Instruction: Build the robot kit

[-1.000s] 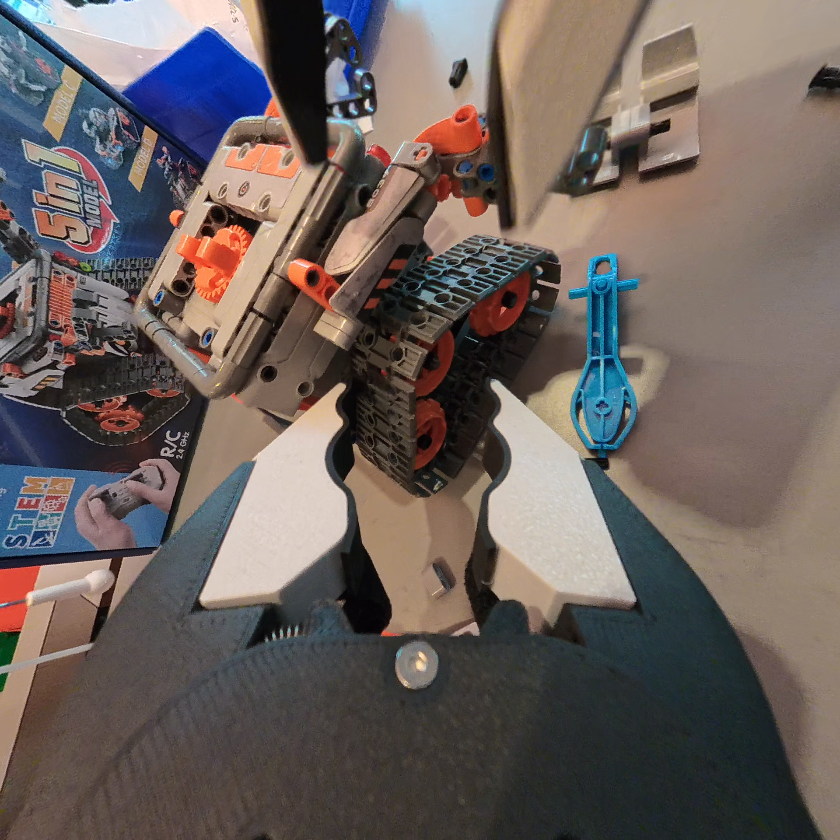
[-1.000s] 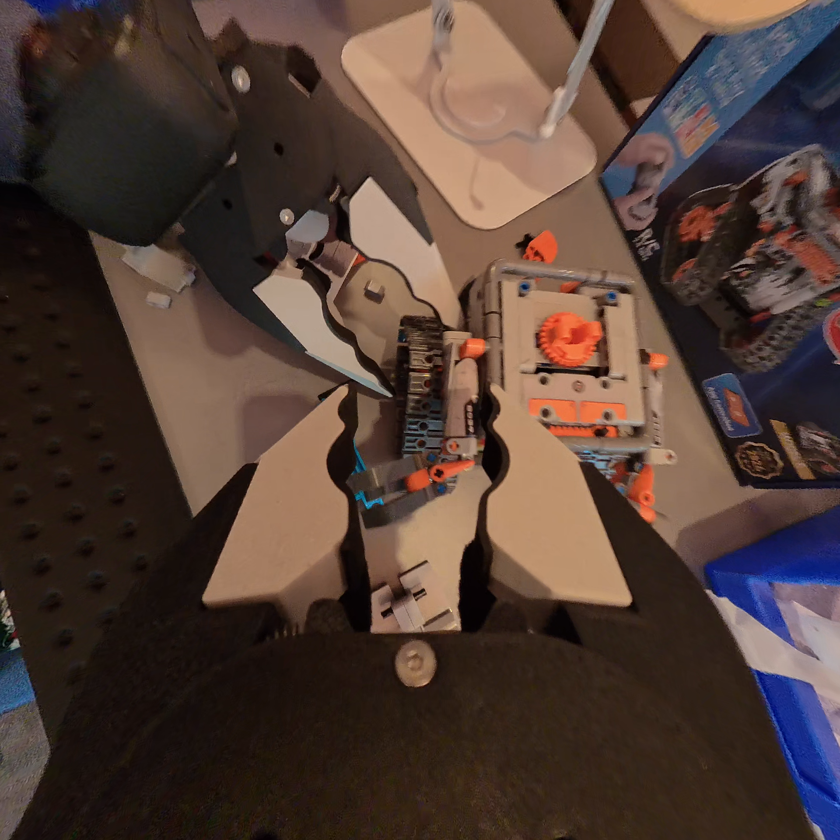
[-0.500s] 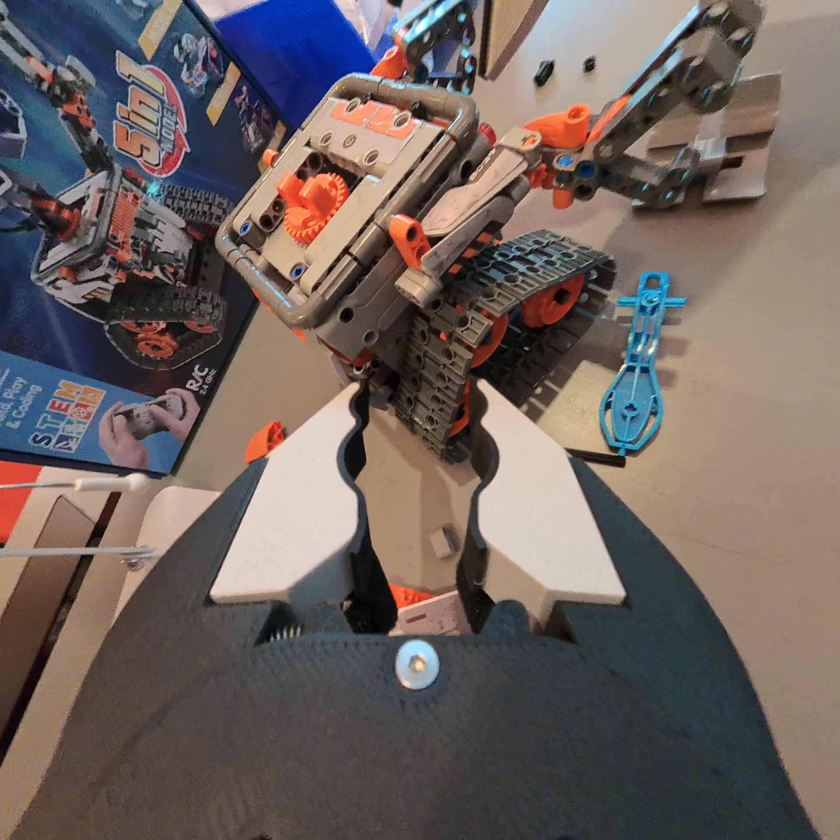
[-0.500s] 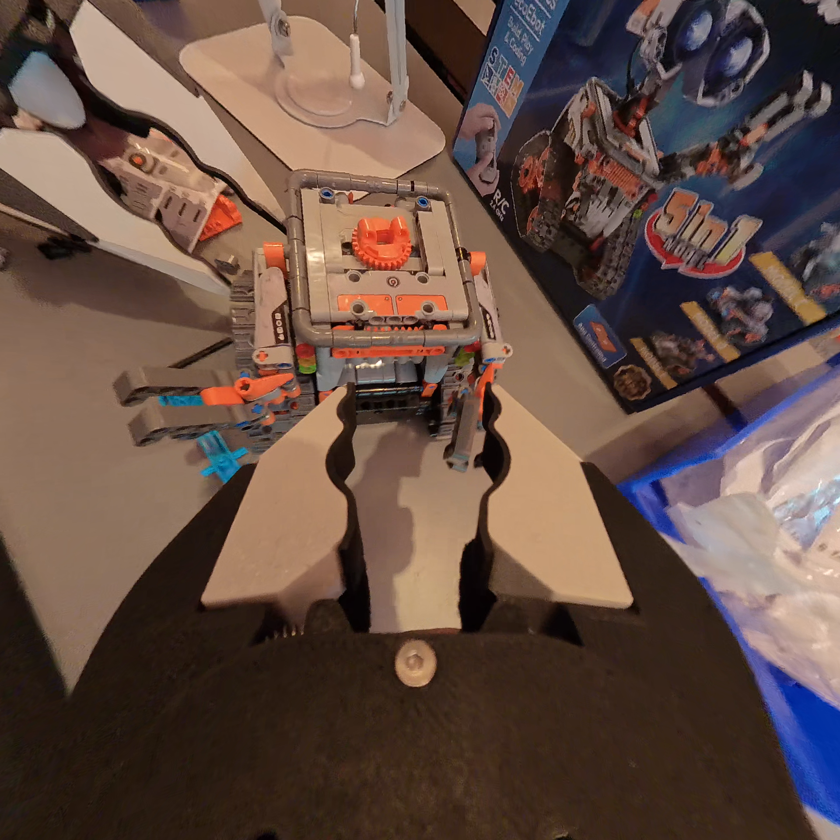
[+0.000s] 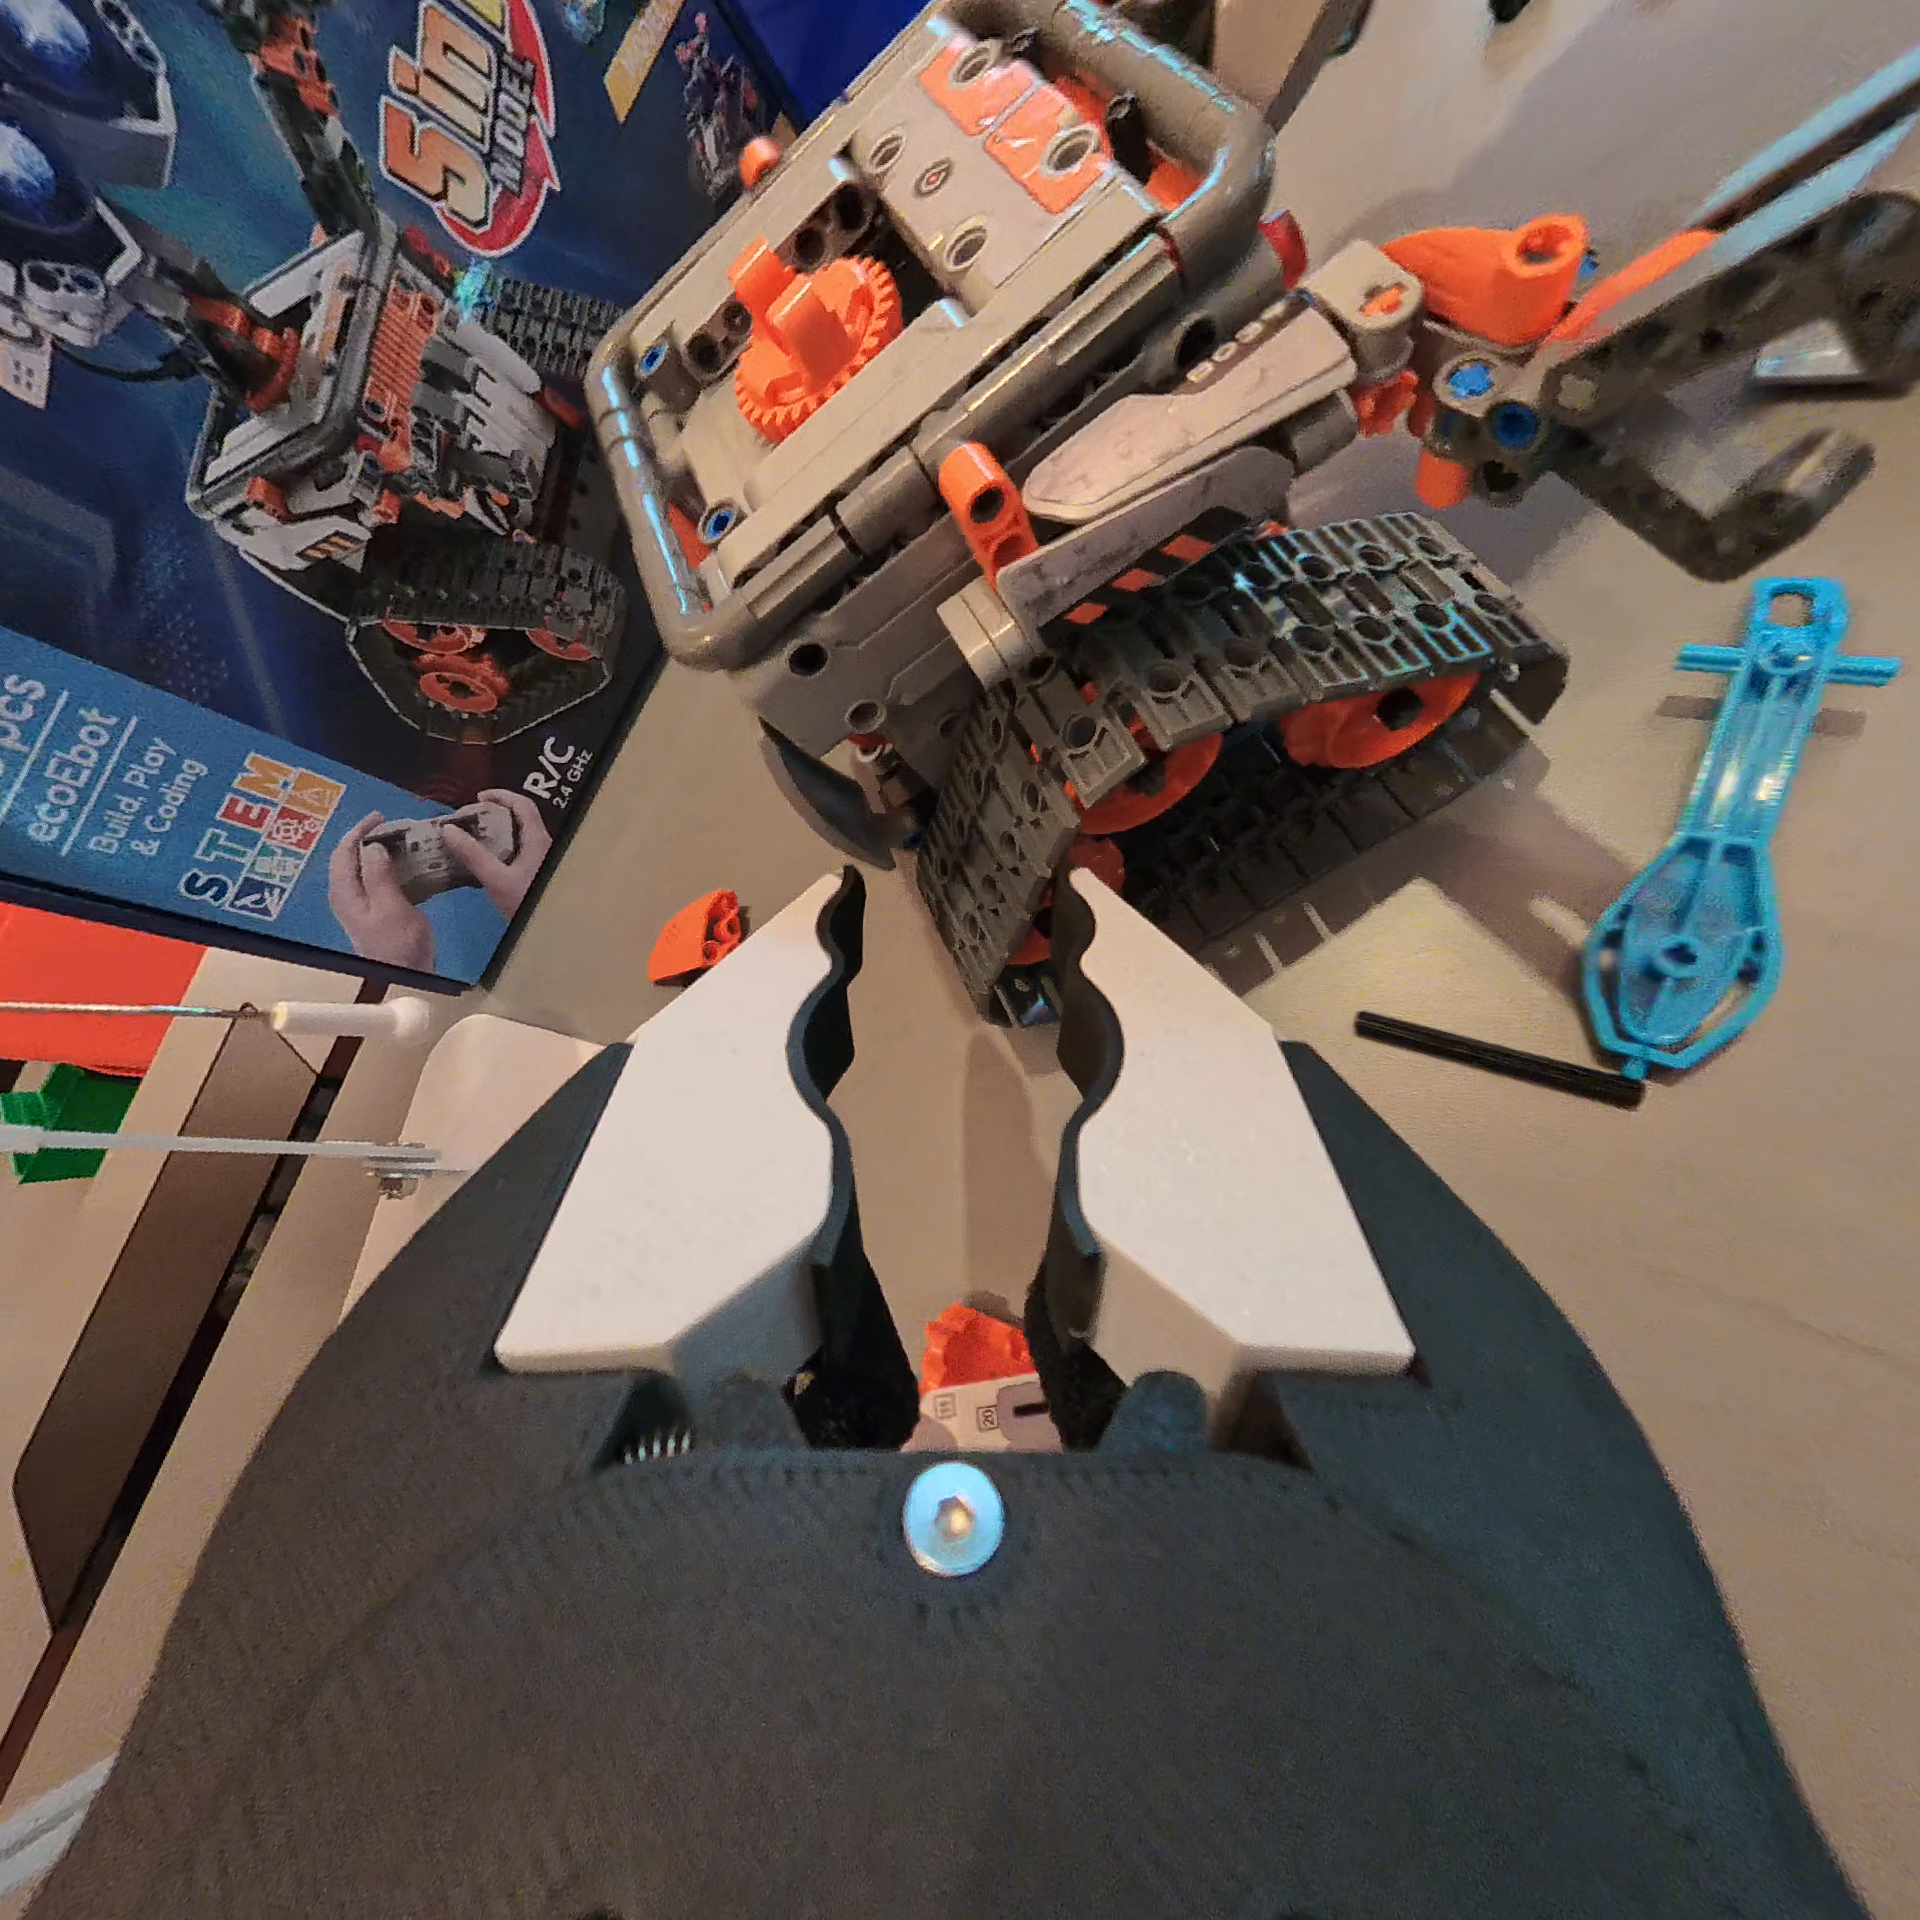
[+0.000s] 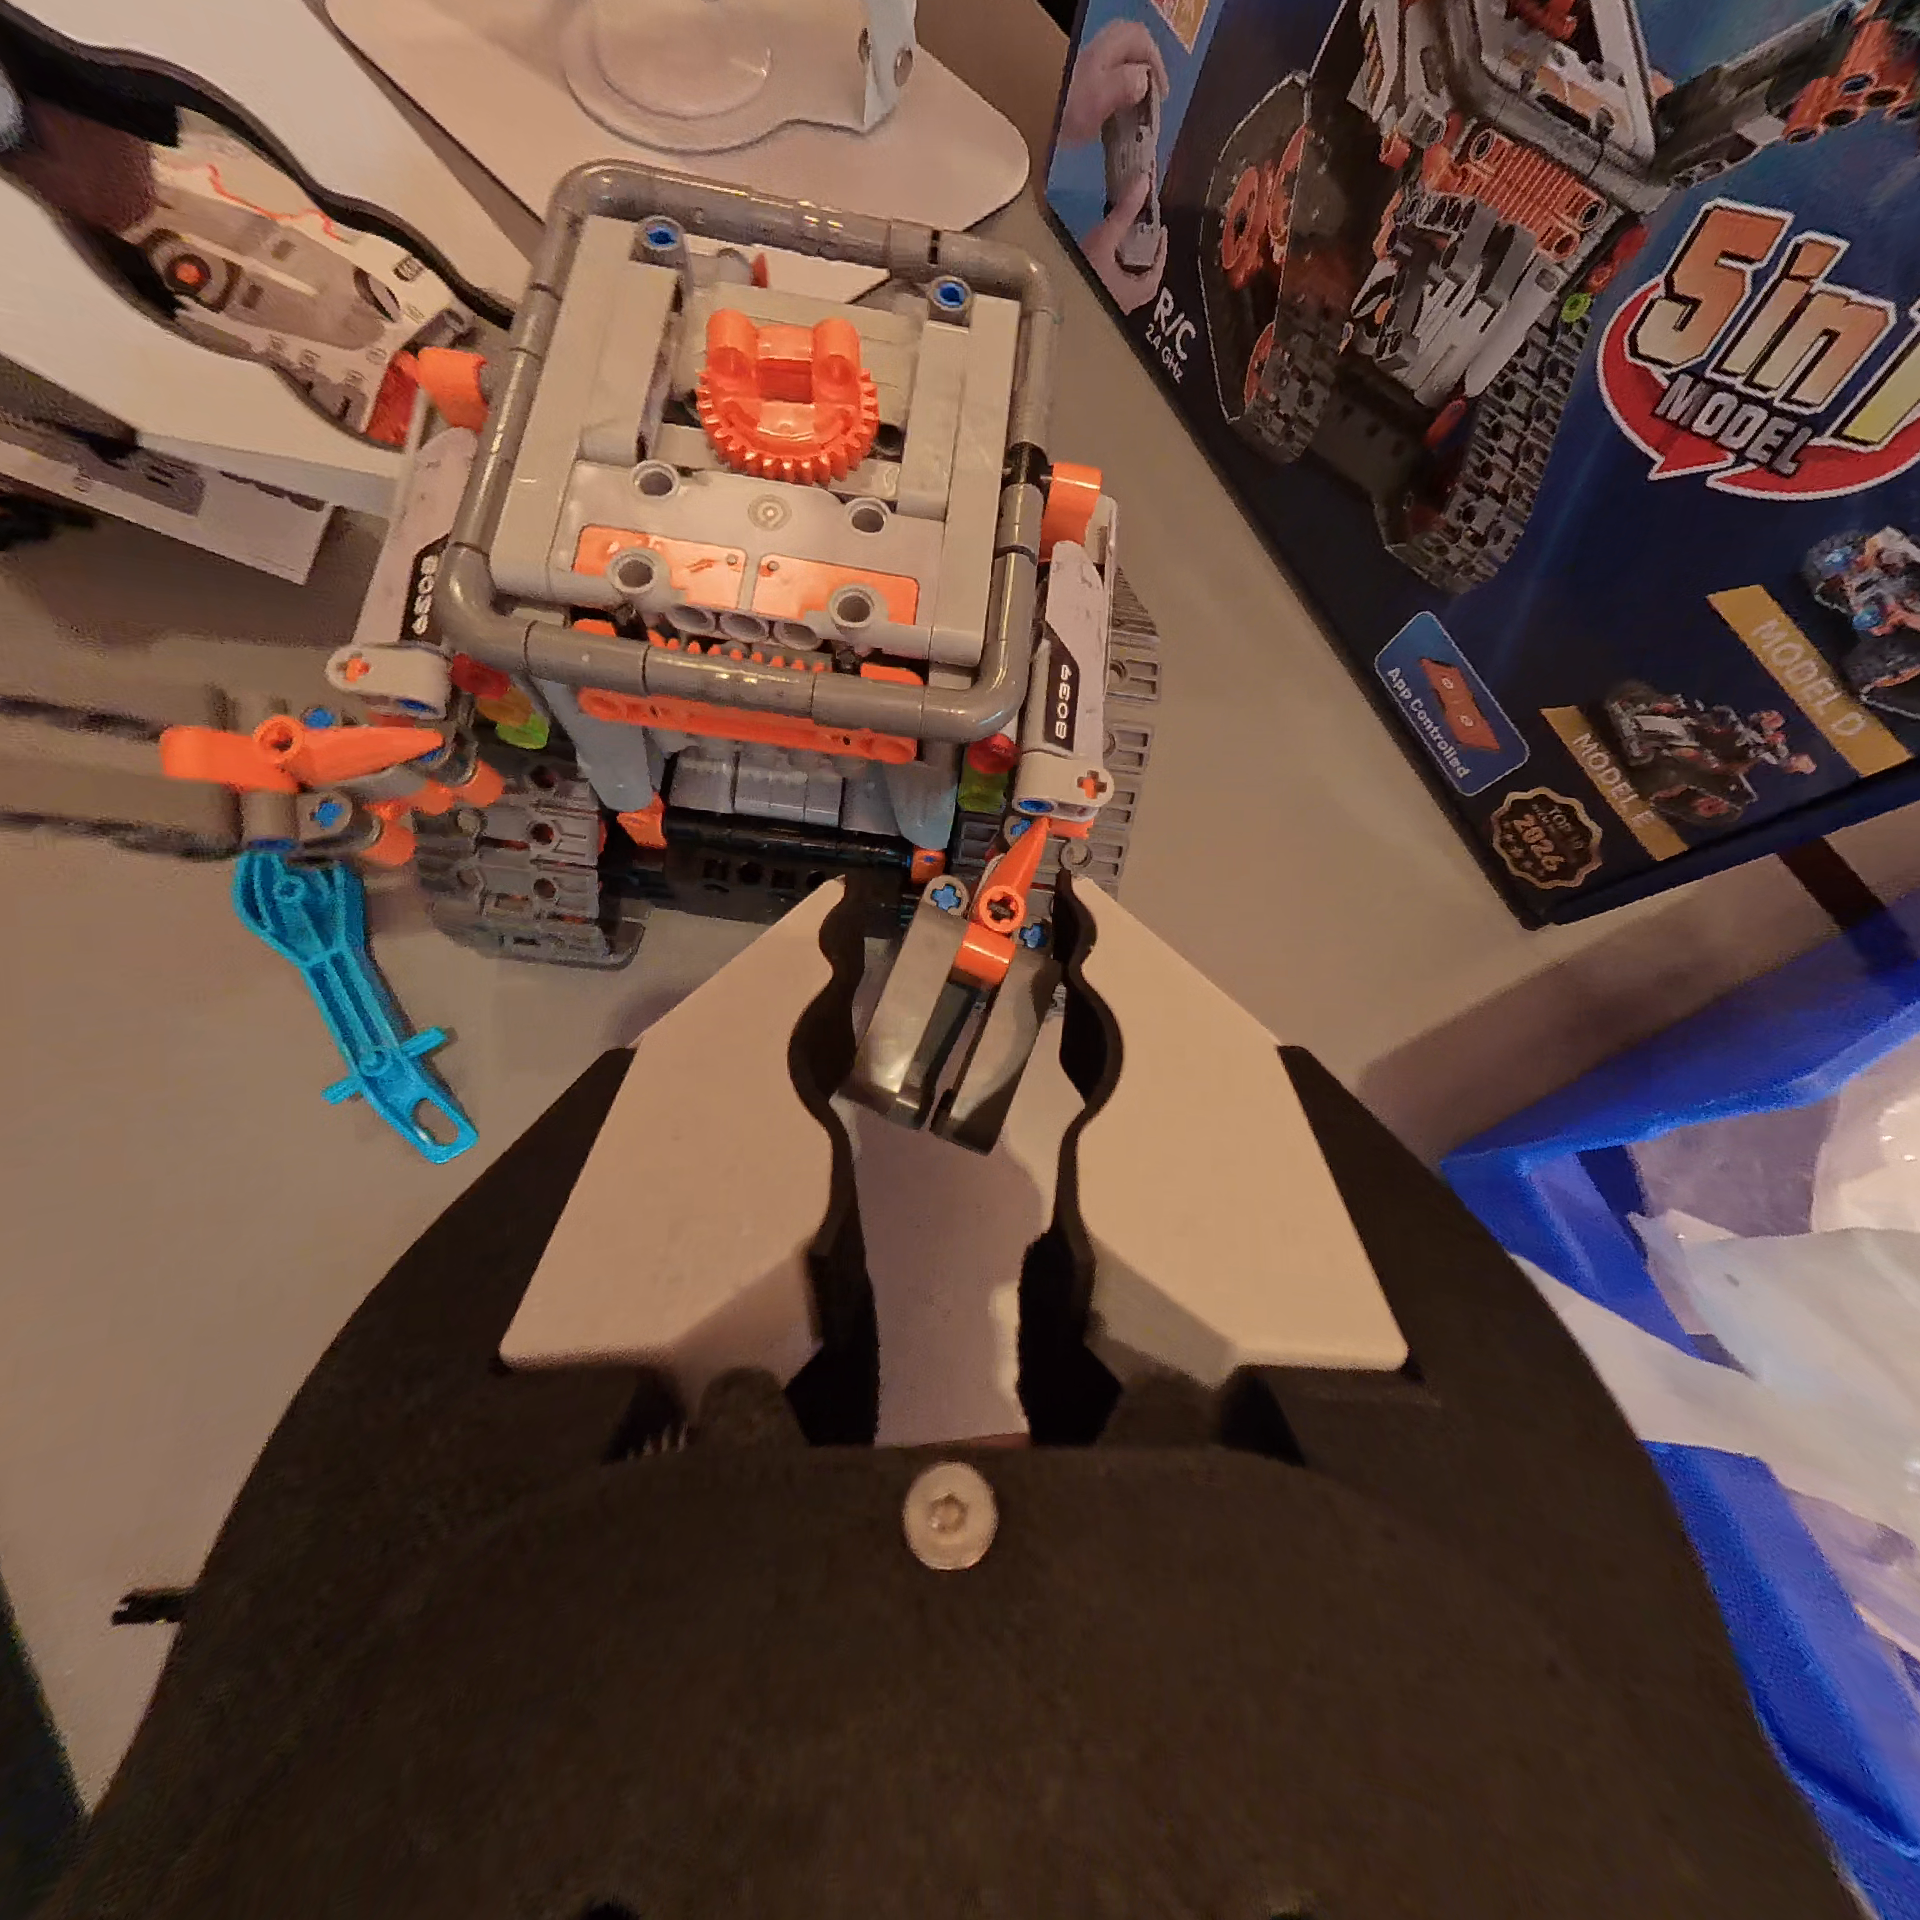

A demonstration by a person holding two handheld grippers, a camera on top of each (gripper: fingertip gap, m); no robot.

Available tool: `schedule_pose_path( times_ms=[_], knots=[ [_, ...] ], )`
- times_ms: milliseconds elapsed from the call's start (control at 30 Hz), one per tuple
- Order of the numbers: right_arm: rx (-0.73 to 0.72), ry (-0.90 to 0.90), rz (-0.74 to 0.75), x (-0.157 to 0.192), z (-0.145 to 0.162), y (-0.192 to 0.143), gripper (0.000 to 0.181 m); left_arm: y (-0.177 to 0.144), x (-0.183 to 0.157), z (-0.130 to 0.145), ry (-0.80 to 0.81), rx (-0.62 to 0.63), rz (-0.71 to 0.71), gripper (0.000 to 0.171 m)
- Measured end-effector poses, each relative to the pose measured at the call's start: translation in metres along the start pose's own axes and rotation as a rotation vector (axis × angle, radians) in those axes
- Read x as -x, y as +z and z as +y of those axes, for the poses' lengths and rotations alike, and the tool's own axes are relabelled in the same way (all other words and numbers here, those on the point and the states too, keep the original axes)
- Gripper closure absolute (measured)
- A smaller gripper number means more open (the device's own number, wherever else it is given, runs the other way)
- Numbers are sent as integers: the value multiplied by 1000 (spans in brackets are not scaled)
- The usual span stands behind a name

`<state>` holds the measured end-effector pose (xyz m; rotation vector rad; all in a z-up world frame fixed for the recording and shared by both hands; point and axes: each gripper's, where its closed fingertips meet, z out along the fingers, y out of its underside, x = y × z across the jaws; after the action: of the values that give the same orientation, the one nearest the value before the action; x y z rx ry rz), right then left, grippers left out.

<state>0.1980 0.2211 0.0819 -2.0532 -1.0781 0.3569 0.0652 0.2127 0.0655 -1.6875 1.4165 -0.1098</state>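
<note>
Pale matte tabletop (image 5: 1558,1351) under warm light, cluttered with building-kit parts. One tracked brick vehicle (image 5: 935,436) (image 6: 748,582) stands mid-table: grey studless beams, a grey tube frame round its top, one orange toothed gear on top, orange wheel hubs inside grey-black link treads. Side arms count two, each a dark grey beam piece hinged on orange connectors.

I see my right gripper (image 6: 951,914) with jaws parted round the near right side arm (image 6: 935,1029) of the vehicle; whether the pale fingers (image 6: 1195,1174) actually touch it I cannot tell. My left gripper (image 5: 956,914) is likewise parted, its tips on either side of the near tread end (image 5: 997,883), contact unclear there too.

One turquoise plastic tool (image 5: 1704,852) (image 6: 343,997), openwork and spoon-shaped, lies flat just right of the vehicle in the left wrist view, with one thin black rod (image 5: 1496,1060) near it. One loose orange curved piece (image 5: 696,930) lies by the left fingertip.

One dark blue printed carton (image 5: 260,468) (image 6: 1507,416), pictured with a similar vehicle and lettered, lies beside the vehicle. One blue bin (image 6: 1714,1195) with clear bags sits right of my right gripper. One white stand base (image 6: 727,94) lies beyond.
</note>
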Motion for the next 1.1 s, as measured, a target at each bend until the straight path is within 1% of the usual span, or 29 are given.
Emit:
schedule_pose_path(
  times_ms=[233, 300, 367, 400, 500, 533, 600, 700, 800, 867, 933, 1000, 1033, 1100],
  knots=[
    [4, 16, -103, 26, 6, -12, 145, 16, 30, 11, -67, 33, -51, 146],
    [-16, 24, -127, 32, 5, -16, 138, 17, 36, 12, -104, 29, -47, 139],
    [-47, 19, -103, 29, 5, -21, 135, 12, 40, 14, -145, 24, -40, 135],
    [-59, 11, -89, 27, 6, -24, 134, 8, 38, 15, -165, 21, -19, 129],
    [-95, 35, -89, 24, 10, -36, 133, -10, 25, 18, -240, 18, 83, 121],
    [-111, 41, -91, 24, 12, -39, 133, -17, 18, 18, -251, 11, 121, 119],
    [-141, 48, -92, 22, 13, -45, 133, -27, 7, 17, -253, -8, 153, 110],
    [-153, 37, -92, 25, 15, -45, 135, -41, -15, -1, -242, -93, 197, 110],
    [-129, 12, -75, 27, 19, -41, 130, -46, -34, -11, -235, -105, 220, 106],
    [-145, 31, -99, 31, 16, -38, 132, -48, -43, -21, -263, -141, 239, 105],
    [-154, 31, -87, 30, 16, -35, 138, -45, -45, -26, -259, -151, 206, 105],
    [-163, 26, -80, 31, 15, -32, 146, -43, -48, -31, -268, -171, 197, 116],
    [-167, 24, -79, 32, 15, -32, 147, -41, -48, -32, -278, -173, 187, 120],
    [-168, 18, -70, 32, 15, -31, 147, -40, -48, -34, -266, -187, 169, 139]
  ],
)
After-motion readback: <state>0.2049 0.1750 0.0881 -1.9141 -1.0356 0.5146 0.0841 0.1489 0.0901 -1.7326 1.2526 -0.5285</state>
